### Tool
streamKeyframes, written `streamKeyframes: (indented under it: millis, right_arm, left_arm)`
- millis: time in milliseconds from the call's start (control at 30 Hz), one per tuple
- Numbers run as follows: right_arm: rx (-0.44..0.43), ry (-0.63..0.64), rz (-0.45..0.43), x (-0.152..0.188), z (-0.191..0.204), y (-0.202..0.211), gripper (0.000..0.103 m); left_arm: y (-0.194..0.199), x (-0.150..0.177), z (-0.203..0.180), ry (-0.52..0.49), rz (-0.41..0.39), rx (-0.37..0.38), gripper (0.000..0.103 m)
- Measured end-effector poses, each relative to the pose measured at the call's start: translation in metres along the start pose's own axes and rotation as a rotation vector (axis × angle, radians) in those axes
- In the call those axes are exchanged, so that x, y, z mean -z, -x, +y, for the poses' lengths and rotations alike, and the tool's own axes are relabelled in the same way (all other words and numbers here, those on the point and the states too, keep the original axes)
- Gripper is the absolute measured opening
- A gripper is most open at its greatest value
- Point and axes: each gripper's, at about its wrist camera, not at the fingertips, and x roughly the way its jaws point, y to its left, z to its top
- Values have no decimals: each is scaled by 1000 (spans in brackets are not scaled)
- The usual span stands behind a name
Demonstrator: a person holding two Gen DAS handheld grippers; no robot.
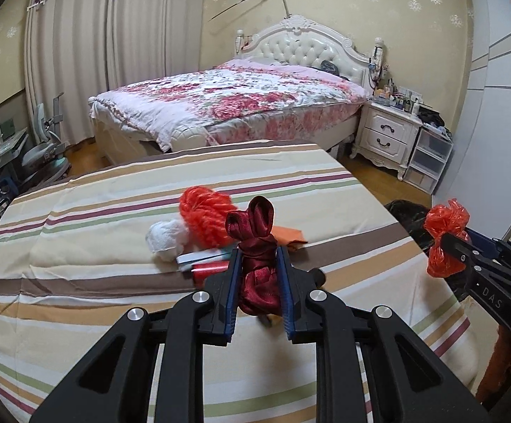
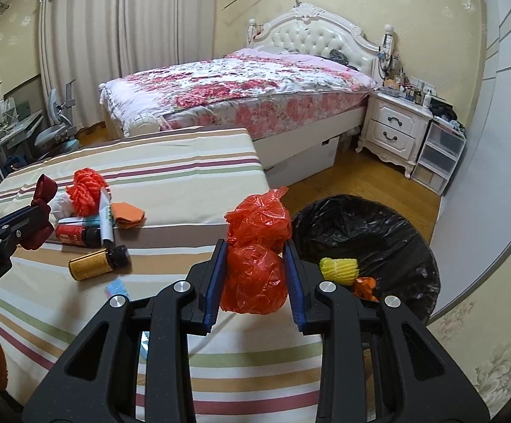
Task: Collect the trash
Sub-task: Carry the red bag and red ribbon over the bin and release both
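Left claw clamps dark red ribbon wad, held over the striped counter. Right claw clamps orange bag at counter edge, beside the black-lined bin. Bin holds yellow netting. Further: bottles, orange yarn, white wad on counter.

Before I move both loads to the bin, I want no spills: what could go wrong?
The right tool pinches the crumpled red plastic bag short of the black-lined trash bin; released now, it may miss. The left tool's dark red satin cloth bundle hangs over the striped tablecloth, farther away, and could slip.
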Motion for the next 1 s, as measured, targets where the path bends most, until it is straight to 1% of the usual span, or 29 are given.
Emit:
streamKeyframes:
  millis: [133, 333, 533, 733, 1000]
  right_arm:
    - [55, -26, -4, -5, -26, -2, 31]
    - [119, -65, -1, -7, -60, -7, 31]
    - [164, -111, 8, -9, -89, -16, 31]
    - [191, -129, 13, -10, -107, -27, 31]
    - [206, -165, 35, -8, -128, -42, 31]
  left_arm:
    - [-13, -10, -32, -61, -16, 37, 21]
    - [-38, -25, -77, -104, -1, 104, 21]
    - [-61, -34, -119, -160, 21, 144, 21]
    - [-79, -38, -150, -206, 38, 158, 21]
    - [-101, -43, -177, -257, 51, 151, 21]
